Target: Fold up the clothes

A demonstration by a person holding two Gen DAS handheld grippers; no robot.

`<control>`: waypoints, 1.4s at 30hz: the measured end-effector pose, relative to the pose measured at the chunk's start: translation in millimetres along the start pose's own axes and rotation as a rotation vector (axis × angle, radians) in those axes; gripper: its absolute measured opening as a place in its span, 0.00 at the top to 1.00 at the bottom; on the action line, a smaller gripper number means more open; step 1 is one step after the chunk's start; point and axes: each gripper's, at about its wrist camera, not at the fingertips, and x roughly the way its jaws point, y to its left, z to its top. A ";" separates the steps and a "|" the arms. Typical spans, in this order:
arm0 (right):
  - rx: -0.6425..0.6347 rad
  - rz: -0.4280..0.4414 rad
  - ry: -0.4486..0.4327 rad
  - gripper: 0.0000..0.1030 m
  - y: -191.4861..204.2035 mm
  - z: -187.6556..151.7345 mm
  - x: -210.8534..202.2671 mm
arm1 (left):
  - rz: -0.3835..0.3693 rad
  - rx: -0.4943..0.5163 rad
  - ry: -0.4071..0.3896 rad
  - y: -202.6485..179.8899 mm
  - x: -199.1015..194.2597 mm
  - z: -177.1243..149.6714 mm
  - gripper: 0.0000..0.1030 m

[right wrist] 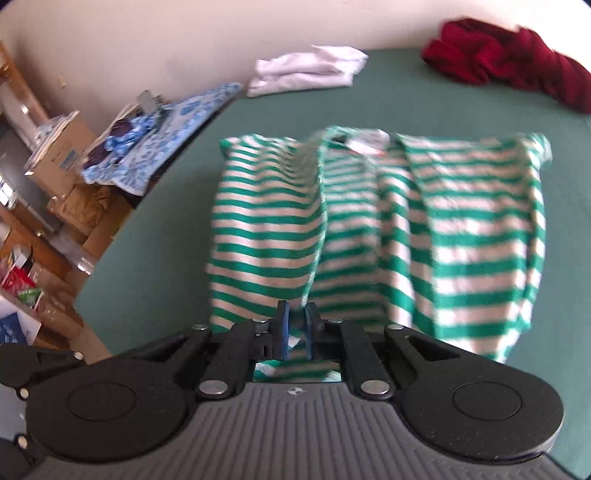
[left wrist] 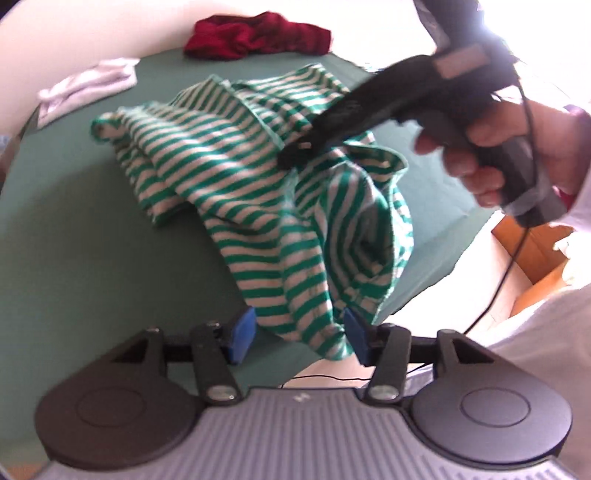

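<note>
My right gripper [right wrist: 295,328] clamps striped shirt [right wrist: 406,229] hem; left gripper [left wrist: 299,338] gapes around bunched edge. Cloth limp, light; I'd pinch corners.

Two wrist fisheyes, both close over the green cloth-covered table [left wrist: 92,258].

The left wrist view looks along its own fingers across the table from the near edge, toward the right gripper [left wrist: 291,155]. The right wrist view faces the far wall. Both share the green-and-white striped garment [left wrist: 236,173] [right wrist: 424,229], crumpled dark-red cloth [left wrist: 258,35] [right wrist: 517,62] and folded white cloth [left wrist: 88,83] [right wrist: 310,68].
</note>
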 end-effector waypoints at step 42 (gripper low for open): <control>-0.076 0.166 0.010 0.61 2.3 -51.9 -43.8 | -0.134 -0.012 -0.008 -21.3 22.5 6.1 0.32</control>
